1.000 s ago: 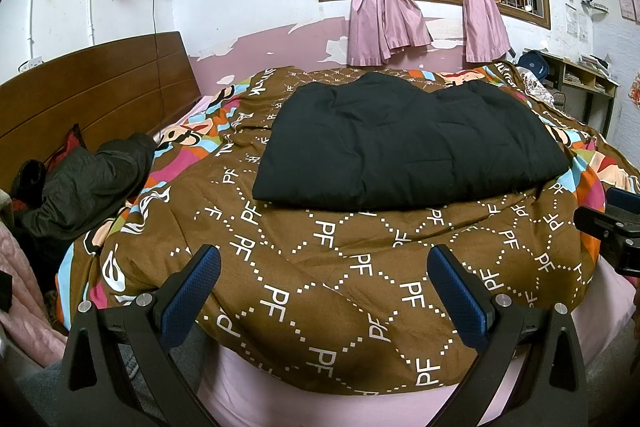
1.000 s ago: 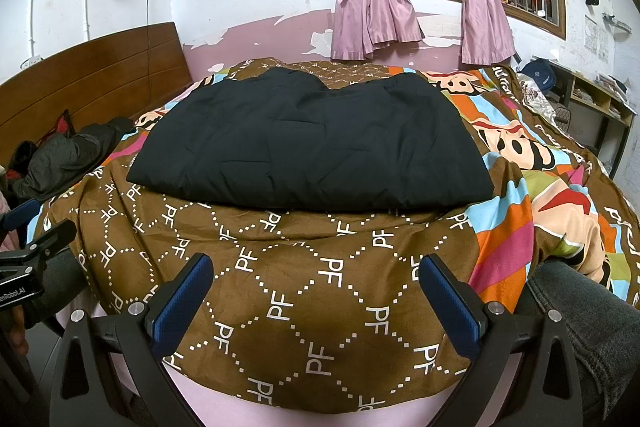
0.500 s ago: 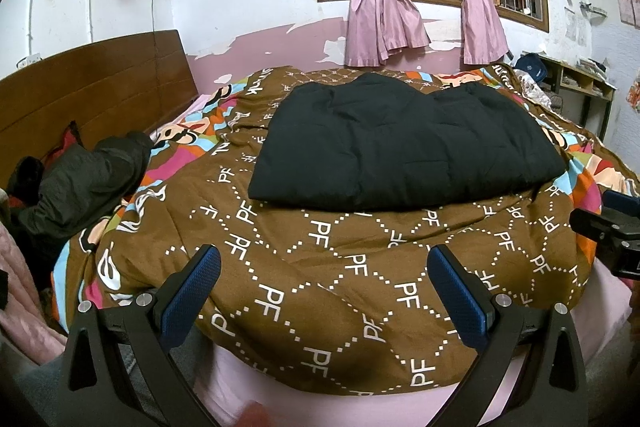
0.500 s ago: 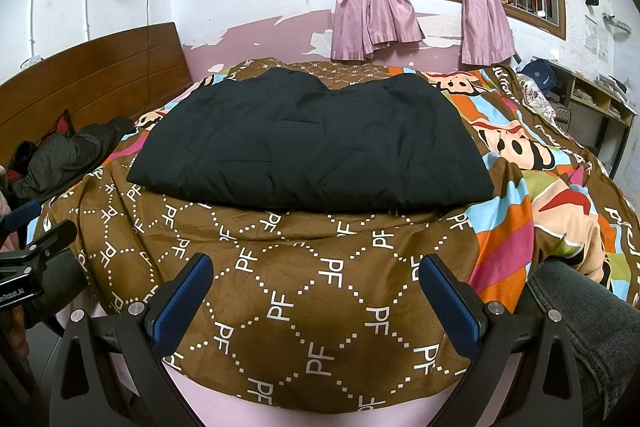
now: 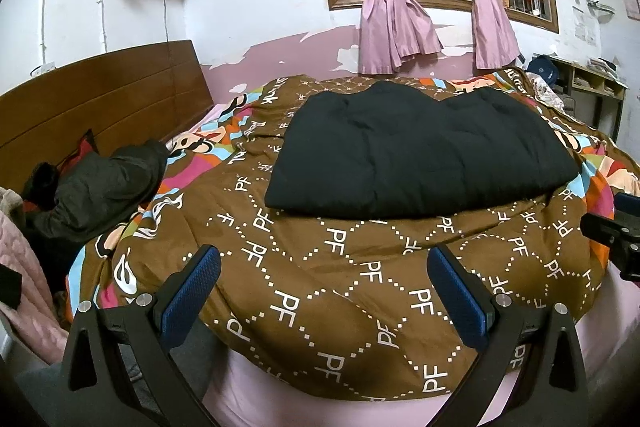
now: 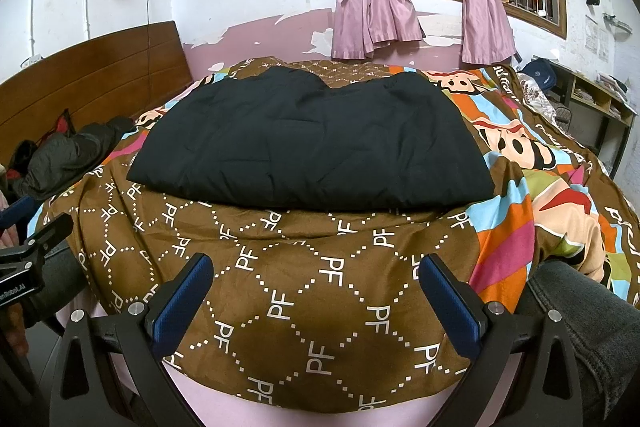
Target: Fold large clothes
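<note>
On the bed, a black padded garment (image 5: 420,155) lies folded into a flat rectangle on top of a brown quilt (image 5: 340,275) printed with white "PF" letters and cartoon patches. Both grippers hang at the near edge of the bed, well short of the garment, touching nothing. The left gripper (image 5: 322,291) has its blue pads spread wide and empty; the right gripper (image 6: 314,297) is spread just as wide and empty too. A dark green jacket (image 5: 104,187) lies crumpled beside the wooden headboard (image 5: 96,99), apart from the black garment. Pink curtains (image 6: 376,7) hang knotted at the barred window behind. The right wrist view alone shows a leg in grey denim (image 6: 580,315) against the quilt's edge; the left wrist view alone shows a pink blanket (image 5: 28,291) at the left.
</note>
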{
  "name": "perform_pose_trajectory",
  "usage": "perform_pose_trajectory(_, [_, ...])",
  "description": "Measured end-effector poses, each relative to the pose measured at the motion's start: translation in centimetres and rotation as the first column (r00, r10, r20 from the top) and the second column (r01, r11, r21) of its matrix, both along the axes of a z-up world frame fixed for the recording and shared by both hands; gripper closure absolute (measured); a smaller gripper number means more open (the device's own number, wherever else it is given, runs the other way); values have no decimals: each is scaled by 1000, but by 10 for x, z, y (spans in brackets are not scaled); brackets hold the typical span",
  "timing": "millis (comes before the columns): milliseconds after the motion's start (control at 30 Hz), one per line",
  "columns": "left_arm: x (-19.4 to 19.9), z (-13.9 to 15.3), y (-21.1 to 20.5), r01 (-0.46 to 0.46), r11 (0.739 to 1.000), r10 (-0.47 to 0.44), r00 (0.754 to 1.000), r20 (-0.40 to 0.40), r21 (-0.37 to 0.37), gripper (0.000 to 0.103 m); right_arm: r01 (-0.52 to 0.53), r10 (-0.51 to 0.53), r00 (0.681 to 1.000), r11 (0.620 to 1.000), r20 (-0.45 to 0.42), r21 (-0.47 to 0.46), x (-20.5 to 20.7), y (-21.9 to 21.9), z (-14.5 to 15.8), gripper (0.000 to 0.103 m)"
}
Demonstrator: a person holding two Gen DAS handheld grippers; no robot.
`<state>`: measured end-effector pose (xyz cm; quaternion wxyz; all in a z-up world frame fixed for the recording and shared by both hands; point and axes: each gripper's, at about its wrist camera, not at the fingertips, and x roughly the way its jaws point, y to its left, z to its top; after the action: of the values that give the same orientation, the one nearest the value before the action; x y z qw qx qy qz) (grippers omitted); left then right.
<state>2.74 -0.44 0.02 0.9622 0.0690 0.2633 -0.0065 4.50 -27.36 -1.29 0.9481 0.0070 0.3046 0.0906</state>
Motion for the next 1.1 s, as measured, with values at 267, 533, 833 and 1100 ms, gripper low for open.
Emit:
perform_pose_trajectory(267, [-4,0,-2,1,1000,-1,1000,9,4,2,2,-2,1000,1000,-1,1,-1,1,0,0])
perform_pose_trajectory(533, [-4,-1,-3,0,1000,0,1000,8,7,2,-1,1,1000,1000,-2,1,0,2,0,0])
perform_pose_trajectory(833, [-4,-1,-2,0,1000,0,1000,8,8,2,-1,1,1000,1000,-6,2,-1,5,-4,0])
perform_pose_trajectory(1100, [-4,-1,-2,0,1000,0,1000,8,8,2,-2,2,1000,1000,-6,1,0,4,-3,0])
